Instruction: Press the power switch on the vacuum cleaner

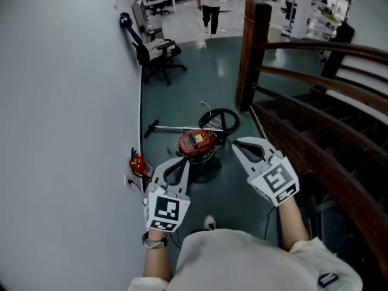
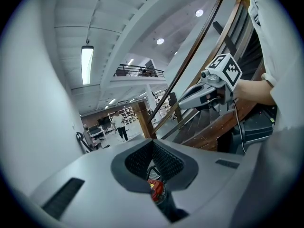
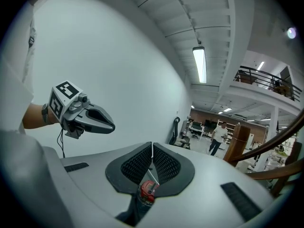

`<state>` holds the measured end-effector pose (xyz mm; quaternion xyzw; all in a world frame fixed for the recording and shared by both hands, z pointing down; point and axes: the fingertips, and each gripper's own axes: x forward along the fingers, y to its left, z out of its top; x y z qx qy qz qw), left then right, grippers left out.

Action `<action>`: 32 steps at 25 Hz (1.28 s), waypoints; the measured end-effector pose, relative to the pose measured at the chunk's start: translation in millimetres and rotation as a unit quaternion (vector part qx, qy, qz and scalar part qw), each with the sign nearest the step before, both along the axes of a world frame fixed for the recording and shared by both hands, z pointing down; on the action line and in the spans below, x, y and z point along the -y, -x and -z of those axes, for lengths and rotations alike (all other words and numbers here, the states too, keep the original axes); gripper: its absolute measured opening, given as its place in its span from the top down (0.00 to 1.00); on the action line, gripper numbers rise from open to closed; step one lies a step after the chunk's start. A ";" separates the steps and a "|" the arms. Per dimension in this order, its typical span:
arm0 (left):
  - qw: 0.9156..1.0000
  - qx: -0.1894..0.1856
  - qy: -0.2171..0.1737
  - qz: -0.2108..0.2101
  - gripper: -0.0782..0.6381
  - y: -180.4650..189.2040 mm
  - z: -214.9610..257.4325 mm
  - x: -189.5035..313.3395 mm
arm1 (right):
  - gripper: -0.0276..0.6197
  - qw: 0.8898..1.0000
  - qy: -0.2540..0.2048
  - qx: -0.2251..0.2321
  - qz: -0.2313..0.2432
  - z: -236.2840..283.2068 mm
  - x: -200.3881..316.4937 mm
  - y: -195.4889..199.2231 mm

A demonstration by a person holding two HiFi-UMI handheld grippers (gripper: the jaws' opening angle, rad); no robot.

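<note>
The left tool (image 1: 180, 162) and right tool (image 1: 237, 144) are both narrow, jaws together on nothing. The red vacuum cleaner (image 1: 196, 143) sits on the floor (image 1: 200, 83) just ahead, between their tips.

The left gripper (image 2: 153, 146) has its jaws closed together. Below them the red vacuum cleaner (image 2: 156, 190) shows. The right gripper (image 2: 183, 103) hovers beside a wooden staircase (image 2: 209, 129), and a person (image 2: 119, 126) is far off.
</note>
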<state>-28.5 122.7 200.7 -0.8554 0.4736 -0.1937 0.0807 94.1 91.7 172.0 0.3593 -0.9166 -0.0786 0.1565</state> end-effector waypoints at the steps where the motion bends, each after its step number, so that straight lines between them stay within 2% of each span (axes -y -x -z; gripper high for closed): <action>1: 1.000 0.000 0.001 0.000 0.89 3.8 -1.9 5.9 | 0.91 1.000 -0.001 0.000 0.001 -0.9 6.2 4.4; 11: 1.000 -0.009 0.003 -0.005 0.89 20.6 -9.6 65.4 | 0.91 1.000 -0.011 -0.011 0.009 -4.3 66.2 31.8; 18: 1.000 -0.007 0.009 -0.017 0.89 32.8 -13.9 88.8 | 0.91 1.000 -0.012 -0.009 0.010 -5.7 94.0 53.7; 25: 1.000 -0.004 0.021 -0.017 0.89 43.9 -19.7 98.1 | 0.91 1.000 0.008 -0.015 0.000 -18.9 104.3 56.0; 32: 0.999 -0.008 0.045 0.001 0.89 58.0 -41.5 106.6 | 0.91 0.999 0.034 -0.024 0.002 -44.7 122.5 60.0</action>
